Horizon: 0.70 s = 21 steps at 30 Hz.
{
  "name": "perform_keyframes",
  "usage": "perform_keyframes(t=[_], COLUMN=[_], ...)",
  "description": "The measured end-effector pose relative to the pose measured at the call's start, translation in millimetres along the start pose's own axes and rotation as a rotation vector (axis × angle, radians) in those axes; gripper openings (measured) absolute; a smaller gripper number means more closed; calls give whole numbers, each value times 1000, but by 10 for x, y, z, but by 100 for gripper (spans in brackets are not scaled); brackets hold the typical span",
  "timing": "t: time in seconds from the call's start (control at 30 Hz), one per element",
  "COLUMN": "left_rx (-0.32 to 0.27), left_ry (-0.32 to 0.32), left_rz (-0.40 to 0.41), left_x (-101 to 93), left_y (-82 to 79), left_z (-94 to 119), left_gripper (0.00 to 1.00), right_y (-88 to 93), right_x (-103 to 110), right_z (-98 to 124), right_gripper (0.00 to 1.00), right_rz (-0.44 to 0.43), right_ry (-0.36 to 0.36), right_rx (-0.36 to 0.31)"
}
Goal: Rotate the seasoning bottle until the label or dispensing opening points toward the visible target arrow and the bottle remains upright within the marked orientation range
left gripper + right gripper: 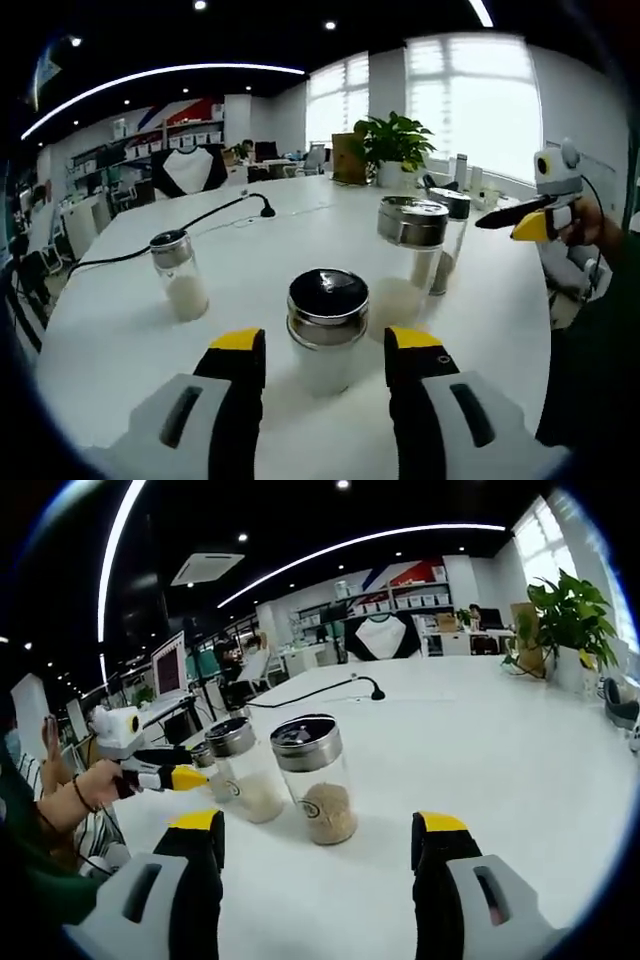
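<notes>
Seasoning bottle (327, 330) stands upright between the open left claw (325, 350).

R gripper (318, 830) jaws apart, just short of brown-filled bottle (316, 778); white-filled bottle (243, 769) touching its left; L gripper (180, 777) beyond that.

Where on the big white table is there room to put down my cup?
Bare table lies right of the brown-filled jar toward the potted plant. It is crowded where the jars cluster: white-filled jar, tall jar, small shaker.
</notes>
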<state>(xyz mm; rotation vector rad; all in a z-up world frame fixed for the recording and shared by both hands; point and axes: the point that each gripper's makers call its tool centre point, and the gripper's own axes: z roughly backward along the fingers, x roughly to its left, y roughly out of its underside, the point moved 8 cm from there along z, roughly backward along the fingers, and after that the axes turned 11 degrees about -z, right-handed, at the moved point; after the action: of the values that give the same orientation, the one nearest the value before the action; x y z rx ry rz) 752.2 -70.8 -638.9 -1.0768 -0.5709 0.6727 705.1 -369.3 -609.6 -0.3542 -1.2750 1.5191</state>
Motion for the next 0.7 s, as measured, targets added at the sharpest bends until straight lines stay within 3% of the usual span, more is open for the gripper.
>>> perform_keyframes(t=[0.17, 0.43, 0.47, 0.6, 0.7], left_rx=[2, -7, -9, -22, -14], left_ry=[-143, -347, -363, -364, -402], left_rz=[116, 155, 189, 213, 215], left_x=[-53, -116, -122, -128, -153], left_y=[26, 31, 40, 32, 22], left_z=[-5, -39, -56, -118, -147], left_gripper=[51, 54, 54, 50, 52], right_y=[18, 24, 26, 31, 34], right_x=[10, 4, 3, 0, -5], right_z=[-6, 6, 6, 11, 14], right_gripper=[78, 77, 77, 77, 77], right_rz=[1, -4, -4, -6, -7], right_ry=[-1, 5, 6, 8, 10], right_rx=[8, 6, 7, 6, 7])
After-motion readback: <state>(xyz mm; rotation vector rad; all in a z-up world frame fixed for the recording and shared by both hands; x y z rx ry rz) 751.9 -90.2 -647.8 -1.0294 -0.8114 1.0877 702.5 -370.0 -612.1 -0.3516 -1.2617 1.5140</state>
